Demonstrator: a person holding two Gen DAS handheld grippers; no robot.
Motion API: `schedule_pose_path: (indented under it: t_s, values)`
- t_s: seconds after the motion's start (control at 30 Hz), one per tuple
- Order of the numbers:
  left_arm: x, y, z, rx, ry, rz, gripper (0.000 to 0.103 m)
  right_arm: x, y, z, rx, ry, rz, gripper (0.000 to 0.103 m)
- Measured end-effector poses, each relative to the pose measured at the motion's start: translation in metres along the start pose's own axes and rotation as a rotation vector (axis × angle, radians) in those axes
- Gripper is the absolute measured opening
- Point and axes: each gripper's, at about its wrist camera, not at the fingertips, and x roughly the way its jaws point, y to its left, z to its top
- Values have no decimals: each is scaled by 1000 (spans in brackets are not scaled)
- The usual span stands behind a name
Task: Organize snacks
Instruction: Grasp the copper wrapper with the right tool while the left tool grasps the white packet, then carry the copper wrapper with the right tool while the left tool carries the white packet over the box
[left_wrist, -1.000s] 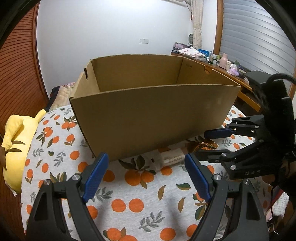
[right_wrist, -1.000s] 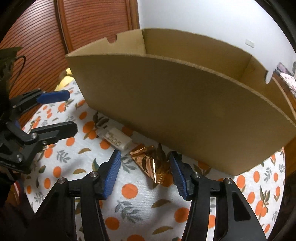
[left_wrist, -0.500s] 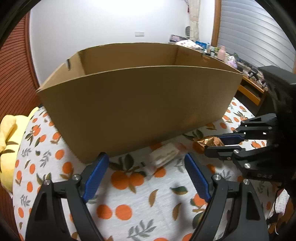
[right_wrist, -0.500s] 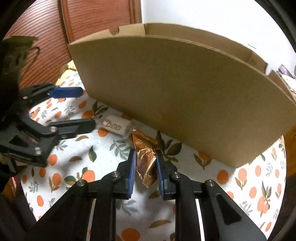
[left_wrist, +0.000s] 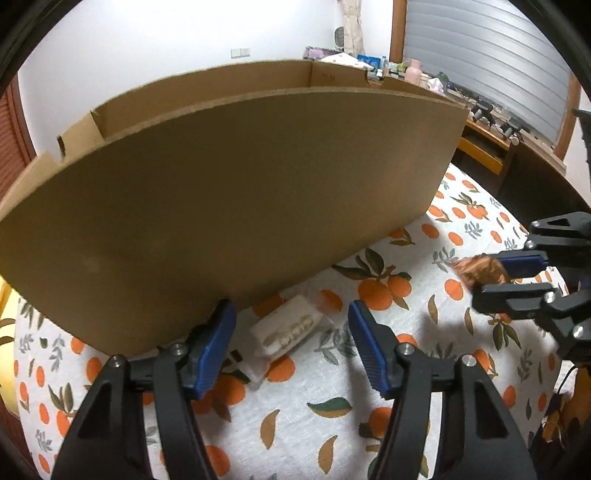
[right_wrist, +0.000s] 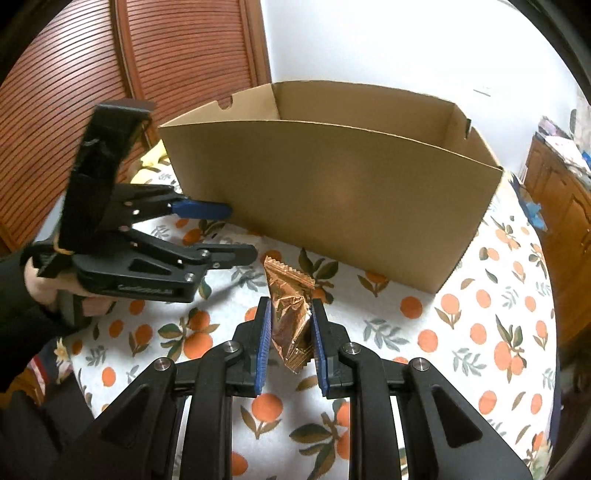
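Note:
A white snack packet (left_wrist: 284, 332) lies on the orange-print tablecloth (left_wrist: 369, 417), close to the front wall of an open cardboard box (left_wrist: 221, 184). My left gripper (left_wrist: 290, 308) straddles it. Its jaws are closing, and the blue pads stand apart from the packet on both sides. My right gripper (right_wrist: 290, 308) is shut on a copper foil snack packet (right_wrist: 286, 284) and holds it above the cloth, in front of the box (right_wrist: 351, 192). The left wrist view shows that right gripper (left_wrist: 491, 275) with the foil packet (left_wrist: 476, 269) at the right. In the right wrist view the left gripper (right_wrist: 238, 232) hides the white packet.
The box stands on a round table covered by the printed cloth (right_wrist: 461, 332). A yellow plush toy (right_wrist: 153, 162) lies behind the box's left end. A cluttered wooden desk (left_wrist: 487, 122) runs along the right wall, and a louvred wooden door (right_wrist: 166, 55) stands at the left.
The right gripper shut on the foil packet and lifted it off the cloth. The left gripper came in closer over the white packet, and its jaws narrowed around it.

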Motion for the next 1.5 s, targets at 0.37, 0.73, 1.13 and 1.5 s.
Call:
schedule_pose_path:
  t_s: [0.37, 0.73, 1.13, 1.5]
  values:
    - [-4, -12, -15, 33, 63, -51, 53, -2, 1, -10, 39, -18, -5, 19]
    - [1, -19, -2, 9, 45, -4, 56, -14, 9, -22, 45, -31, -7, 19]
    - [3, -15, -6, -3, 35, 16, 19, -25, 11, -23, 48, -57, -7, 19]
    - [-61, -20, 4, -14, -106, -4, 19, -38, 11, -12, 61, -108, -25, 19]
